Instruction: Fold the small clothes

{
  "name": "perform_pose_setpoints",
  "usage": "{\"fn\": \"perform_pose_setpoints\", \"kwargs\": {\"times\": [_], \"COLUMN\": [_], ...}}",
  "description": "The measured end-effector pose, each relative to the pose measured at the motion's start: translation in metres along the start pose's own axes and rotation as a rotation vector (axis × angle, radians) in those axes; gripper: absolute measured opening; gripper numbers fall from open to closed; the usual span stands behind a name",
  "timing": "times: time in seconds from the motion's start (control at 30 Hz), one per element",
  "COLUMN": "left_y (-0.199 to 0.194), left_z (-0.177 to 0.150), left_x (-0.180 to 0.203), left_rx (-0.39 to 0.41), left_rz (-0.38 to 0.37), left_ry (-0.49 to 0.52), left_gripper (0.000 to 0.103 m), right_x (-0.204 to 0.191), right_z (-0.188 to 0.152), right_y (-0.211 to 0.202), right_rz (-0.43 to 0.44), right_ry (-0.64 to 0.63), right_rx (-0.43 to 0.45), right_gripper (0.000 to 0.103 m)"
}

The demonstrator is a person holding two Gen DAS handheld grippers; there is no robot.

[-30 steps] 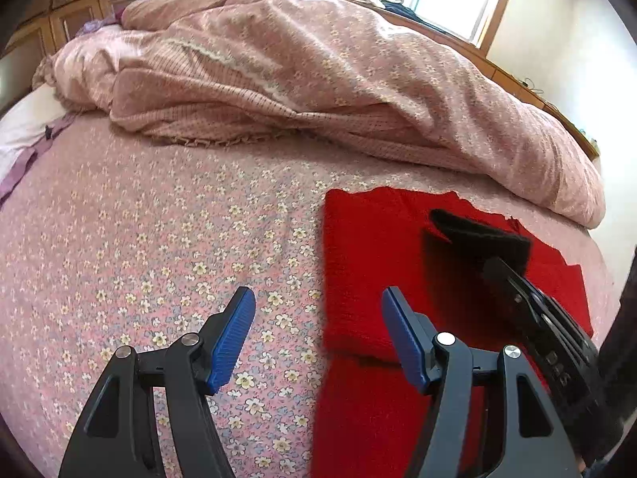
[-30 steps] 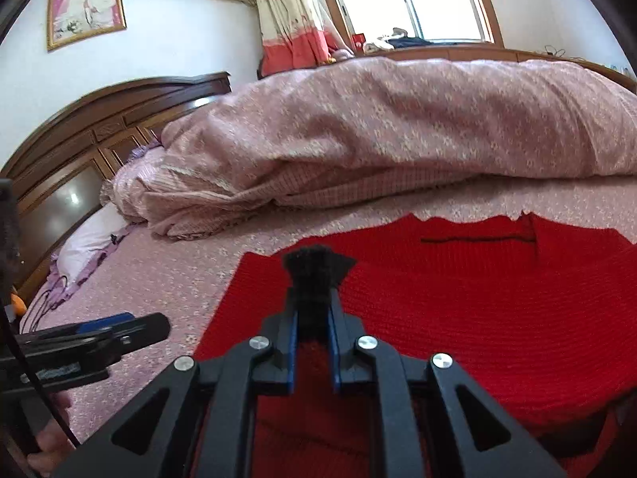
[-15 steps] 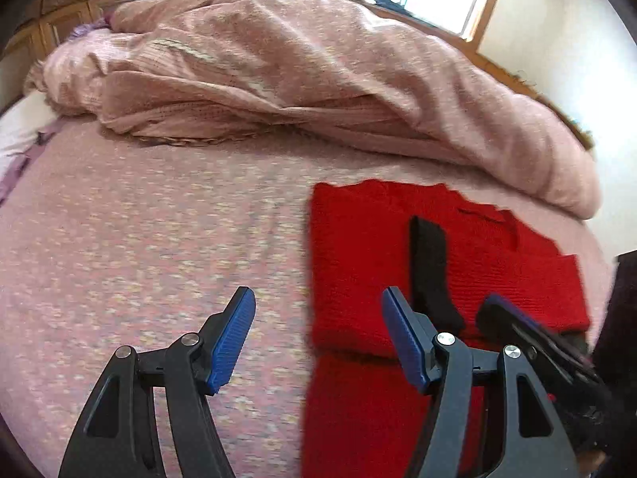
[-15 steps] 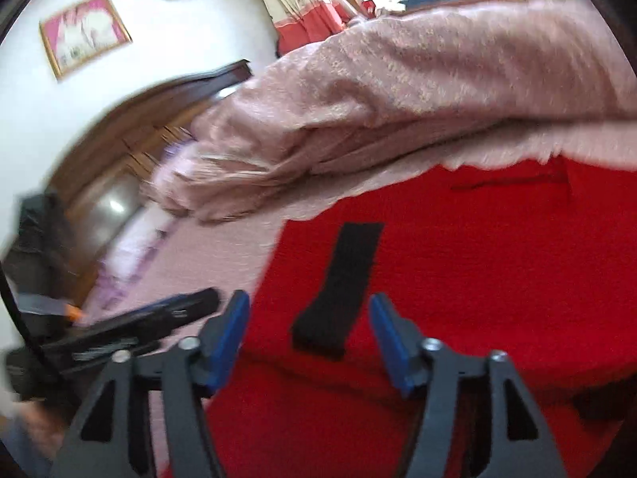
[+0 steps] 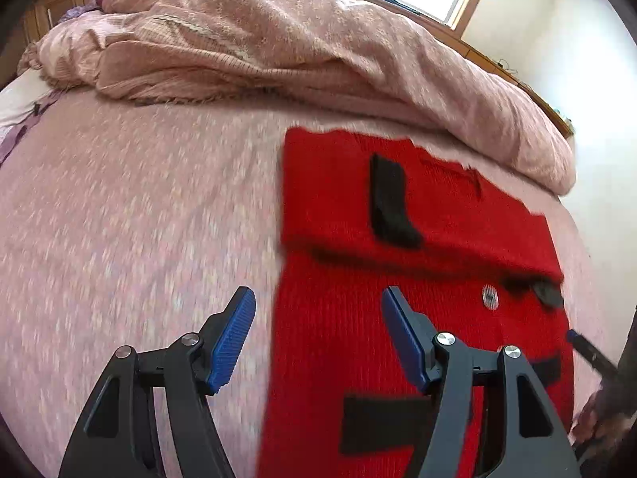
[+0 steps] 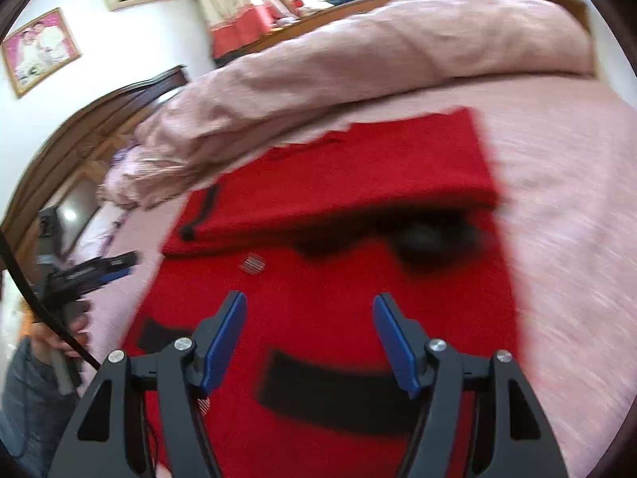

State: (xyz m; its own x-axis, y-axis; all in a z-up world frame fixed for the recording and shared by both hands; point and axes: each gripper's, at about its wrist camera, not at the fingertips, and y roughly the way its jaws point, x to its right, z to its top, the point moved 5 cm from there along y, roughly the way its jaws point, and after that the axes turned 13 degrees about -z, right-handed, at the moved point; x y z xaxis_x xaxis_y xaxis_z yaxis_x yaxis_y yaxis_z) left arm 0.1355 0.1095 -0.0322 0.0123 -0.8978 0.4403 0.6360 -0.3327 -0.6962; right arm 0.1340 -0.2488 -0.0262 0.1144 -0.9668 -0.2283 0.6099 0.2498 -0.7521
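Observation:
A red knitted garment (image 5: 338,318) with black trim lies flat on the bed, its far part folded over toward me; it also shows in the right wrist view (image 6: 338,271). A black cuff (image 5: 388,199) lies on top of the folded part. My left gripper (image 5: 316,338) is open and empty, low over the garment's left edge. My right gripper (image 6: 308,338) is open and empty above the garment's near half, over a black band (image 6: 338,394). The right gripper's tip (image 5: 589,352) shows at the right edge of the left wrist view.
The bed has a pink floral sheet (image 5: 119,219). A bunched pink quilt (image 5: 298,47) lies across the far side, just beyond the garment. A dark wooden headboard (image 6: 79,131) stands at the far left. The left gripper (image 6: 91,271) shows at the left of the right wrist view.
My right gripper has let go of the black cuff, opened and pulled back toward me. The cuff now lies on the folded part. Both views have drawn back, showing more of the garment.

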Motion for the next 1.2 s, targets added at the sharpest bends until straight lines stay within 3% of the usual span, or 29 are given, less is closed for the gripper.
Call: {"fn": "perform_pose_setpoints", "kwargs": {"times": [0.1,0.2,0.33,0.4,0.57,0.63,0.77,0.93,1.1,1.2], "left_y": [-0.016,-0.023,-0.031,-0.038,-0.048,-0.054,-0.055,-0.049,-0.062,-0.059], "left_z": [-0.037,-0.070,-0.098,-0.107,-0.133,-0.144,-0.138,-0.121,-0.140,-0.139], "left_x": [0.003,-0.004,-0.020,-0.020,-0.002,0.003,0.000,-0.014,-0.011,-0.006], "left_rx": [-0.023,-0.080,-0.105,-0.096,-0.174,-0.151,-0.082,-0.042,-0.062,-0.059], "left_rz": [0.030,0.036,0.000,-0.026,-0.114,-0.156,-0.187,-0.256,-0.364,-0.350], "left_ry": [0.034,0.034,-0.038,-0.030,0.007,0.007,-0.050,-0.167,-0.243,-0.215], "left_gripper": [0.061,0.061,0.061,0.061,0.076,0.079,0.079,0.080,0.080,0.080], "right_x": [0.044,0.075,0.108,0.113,0.107,0.102,0.106,0.118,0.109,0.098], "right_z": [-0.022,-0.037,-0.070,-0.078,-0.100,-0.109,-0.112,-0.110,-0.123,-0.124], "right_y": [-0.022,-0.038,-0.028,-0.034,-0.046,-0.049,-0.051,-0.046,-0.044,-0.040], "right_rz": [-0.046,0.009,0.144,0.195,0.279,0.328,0.362,0.484,0.510,0.465], "right_ry": [0.065,0.151,0.316,0.325,0.305,0.317,0.406,0.548,0.518,0.477], "right_rx": [-0.004,-0.003,-0.139,-0.113,-0.117,-0.123,-0.054,-0.024,-0.067,-0.076], "right_gripper": [0.070,0.070,0.067,0.067,0.068,0.068,0.068,0.065,0.052,0.048]}}
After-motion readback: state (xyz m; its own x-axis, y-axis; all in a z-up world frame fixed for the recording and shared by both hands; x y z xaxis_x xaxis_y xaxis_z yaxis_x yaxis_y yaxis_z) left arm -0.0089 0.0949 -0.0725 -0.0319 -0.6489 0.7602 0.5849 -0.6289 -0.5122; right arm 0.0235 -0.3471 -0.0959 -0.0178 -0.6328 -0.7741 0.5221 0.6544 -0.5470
